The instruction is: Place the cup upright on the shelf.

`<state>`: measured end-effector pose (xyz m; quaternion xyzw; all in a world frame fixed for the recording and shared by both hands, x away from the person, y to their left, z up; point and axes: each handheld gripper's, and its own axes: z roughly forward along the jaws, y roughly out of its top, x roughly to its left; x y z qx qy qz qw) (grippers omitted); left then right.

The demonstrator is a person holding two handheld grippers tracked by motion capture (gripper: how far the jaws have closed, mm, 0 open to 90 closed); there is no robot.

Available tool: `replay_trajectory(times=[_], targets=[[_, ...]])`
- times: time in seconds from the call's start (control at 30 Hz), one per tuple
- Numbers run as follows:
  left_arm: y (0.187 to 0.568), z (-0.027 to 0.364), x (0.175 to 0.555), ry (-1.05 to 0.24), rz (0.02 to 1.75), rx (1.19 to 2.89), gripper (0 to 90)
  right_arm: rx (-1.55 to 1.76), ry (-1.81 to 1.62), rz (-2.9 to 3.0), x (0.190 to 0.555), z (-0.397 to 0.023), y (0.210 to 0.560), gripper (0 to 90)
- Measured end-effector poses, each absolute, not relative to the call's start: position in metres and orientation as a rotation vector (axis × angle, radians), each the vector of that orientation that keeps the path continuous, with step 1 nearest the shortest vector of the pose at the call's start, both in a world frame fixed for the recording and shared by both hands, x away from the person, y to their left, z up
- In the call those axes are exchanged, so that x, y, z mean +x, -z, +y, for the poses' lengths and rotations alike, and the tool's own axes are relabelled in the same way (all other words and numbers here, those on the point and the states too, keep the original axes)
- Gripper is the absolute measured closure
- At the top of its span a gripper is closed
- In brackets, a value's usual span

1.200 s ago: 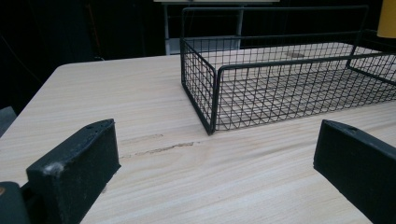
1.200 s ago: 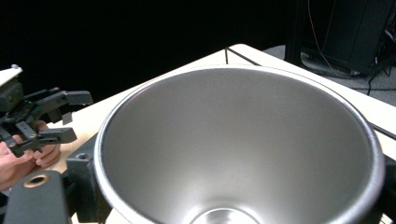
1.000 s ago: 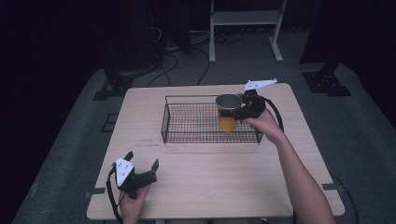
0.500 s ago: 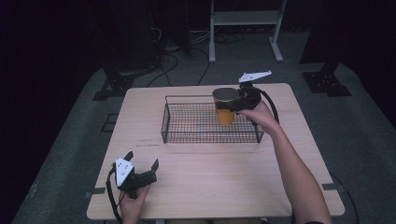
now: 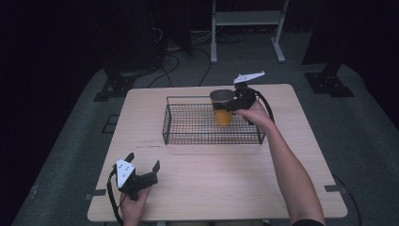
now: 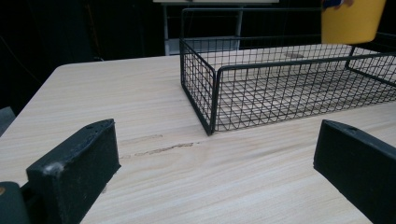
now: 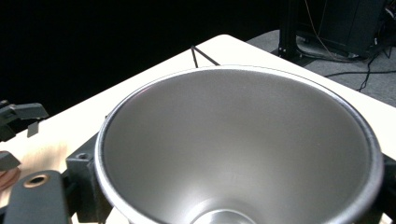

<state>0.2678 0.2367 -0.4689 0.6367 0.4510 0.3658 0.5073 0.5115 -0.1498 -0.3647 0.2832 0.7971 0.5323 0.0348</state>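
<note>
Up close, the right gripper's point(image 5: 234, 101) black fingers point(image 7: 84, 184) are clamped on the outside of an orange cup point(image 5: 222, 108) with a silver metal lining, one finger on either side just below the rim. In the right gripper view the cup's shiny, empty inside point(image 7: 238, 149) opens wide toward the camera. From the high view, the cup hangs upright over the far right part of a shallow black wire basket point(image 5: 188, 126); whether its base touches the basket's mesh floor cannot be told, though in the left gripper view its orange bottom point(image 6: 351, 21) appears raised above the far basket wall. The basket sits mid-counter on the pale wooden counter point(image 5: 216, 186). Well apart, near the front left corner, the left gripper point(image 5: 141, 170) rests low over the counter with its fingers point(image 6: 74, 163) spread wide, holding nothing. Judging by this, the cup is gripped and carried; setting it down and letting go remain.
</note>
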Motion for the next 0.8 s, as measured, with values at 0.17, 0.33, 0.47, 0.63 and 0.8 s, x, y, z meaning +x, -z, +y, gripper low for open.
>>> replay_trajectory(times=[0.17,0.33,0.47,0.63,0.8], targets=[[0.469,0.237,0.268,-0.879,1.087,1.533,0.0,0.879,-1.633,2.454,0.519,-0.143,0.376,11.6],[0.469,0.237,0.268,-0.879,1.088,1.531,0.0,0.876,-1.626,2.464,0.523,-0.137,0.384,11.6],[0.469,0.237,0.268,-0.879,1.086,1.531,0.0,0.857,-1.616,2.469,0.525,-0.133,0.388,11.6],[0.469,0.237,0.268,-0.878,1.088,1.529,0.0,0.842,-1.584,2.489,0.529,-0.128,0.397,11.6],[0.469,0.238,0.268,-0.876,1.088,1.527,0.0,0.833,-1.54,2.514,0.532,-0.123,0.406,11.6]])
